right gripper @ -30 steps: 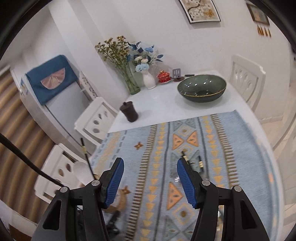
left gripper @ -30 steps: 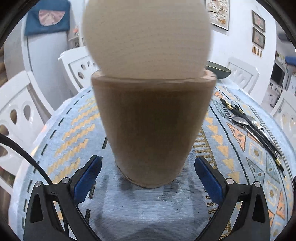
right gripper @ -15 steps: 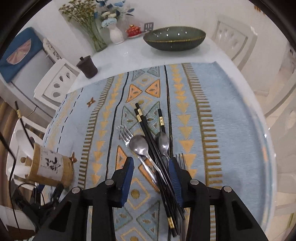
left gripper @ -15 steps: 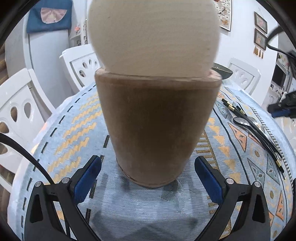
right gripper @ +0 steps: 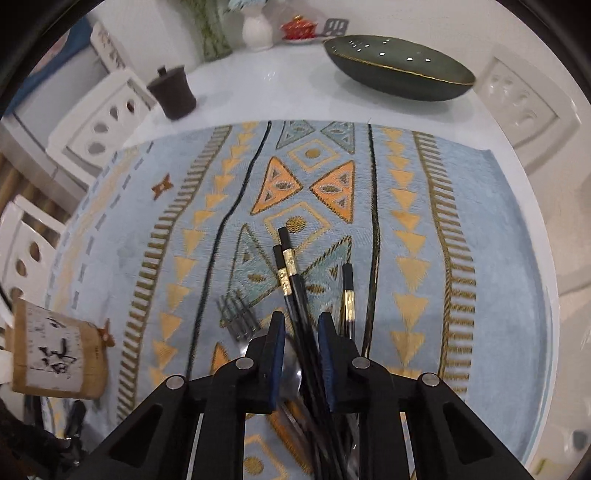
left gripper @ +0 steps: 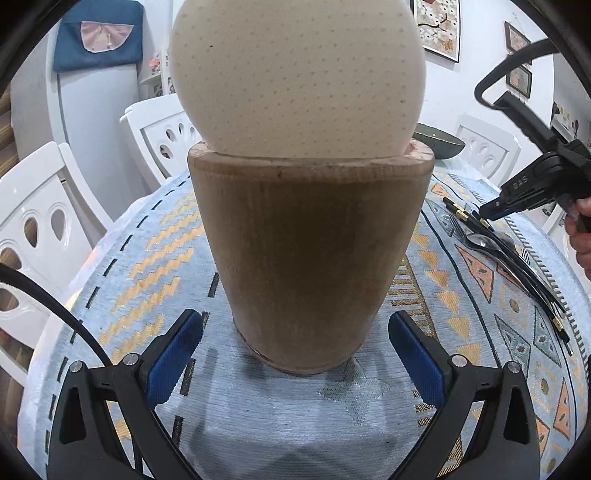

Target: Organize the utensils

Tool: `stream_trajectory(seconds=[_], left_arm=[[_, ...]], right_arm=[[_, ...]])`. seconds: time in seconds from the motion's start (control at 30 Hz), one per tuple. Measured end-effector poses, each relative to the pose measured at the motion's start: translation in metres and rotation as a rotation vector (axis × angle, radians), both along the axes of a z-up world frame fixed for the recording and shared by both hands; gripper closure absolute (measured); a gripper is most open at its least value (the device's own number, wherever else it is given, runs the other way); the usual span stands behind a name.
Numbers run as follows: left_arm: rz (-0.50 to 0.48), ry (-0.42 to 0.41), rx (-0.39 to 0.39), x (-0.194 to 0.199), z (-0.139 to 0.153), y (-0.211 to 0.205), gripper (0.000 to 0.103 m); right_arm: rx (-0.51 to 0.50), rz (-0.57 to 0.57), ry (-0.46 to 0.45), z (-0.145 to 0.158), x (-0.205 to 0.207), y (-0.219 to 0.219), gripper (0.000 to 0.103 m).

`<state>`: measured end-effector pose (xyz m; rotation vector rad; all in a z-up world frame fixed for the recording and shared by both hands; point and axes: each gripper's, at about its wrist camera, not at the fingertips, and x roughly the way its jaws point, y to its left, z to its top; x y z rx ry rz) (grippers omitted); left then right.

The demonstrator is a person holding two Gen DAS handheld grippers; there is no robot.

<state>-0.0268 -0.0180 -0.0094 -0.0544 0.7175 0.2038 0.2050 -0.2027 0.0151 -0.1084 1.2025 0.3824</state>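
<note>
A brown wooden utensil holder [left gripper: 310,240] stands on the patterned cloth with a broad cream spoon head [left gripper: 295,74] sticking out of it. My left gripper [left gripper: 294,321] is open, its blue pads either side of the holder's base and apart from it. In the right wrist view, black chopsticks with gold bands [right gripper: 291,273] lie over a spoon [right gripper: 291,369], beside a fork [right gripper: 236,314]. My right gripper [right gripper: 301,321] points steeply down with its jaws closing; two chopsticks lie between the pads, and a thin gap still shows on each side. It also shows at the right of the left wrist view, right gripper [left gripper: 487,214].
A third chopstick [right gripper: 347,291] lies just right of the pads. A dark green bowl [right gripper: 399,70], a dark lidded cup [right gripper: 173,92] and a white vase [right gripper: 256,31] stand on the far white tabletop. White chairs ring the table. A hand [left gripper: 581,236] holds the right gripper.
My right gripper has dropped and tipped down onto the utensil pile, and its jaws have narrowed around the chopsticks. It has come into the left wrist view. The left gripper has stayed put.
</note>
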Motion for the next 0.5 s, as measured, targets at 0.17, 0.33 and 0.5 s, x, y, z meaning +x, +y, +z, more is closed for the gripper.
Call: stream_trajectory(seconds=[0.17, 0.33, 0.5], left_arm=[[0.002, 0.026, -0.013, 0.004, -0.002, 0.000, 0.001], [-0.002, 0.025, -0.029, 0.006, -0.001, 0.003, 0.001], [-0.010, 0.017, -0.038, 0.005, -0.001, 0.006, 0.002]], right_arm=[[-0.047, 0.013, 0.031, -0.013, 0.010, 0.005, 0.093], [-0.072, 0.023, 0.051, -0.014, 0.017, 0.011, 0.093], [-0.123, 0.065, 0.089, -0.023, 0.026, 0.028, 0.093]])
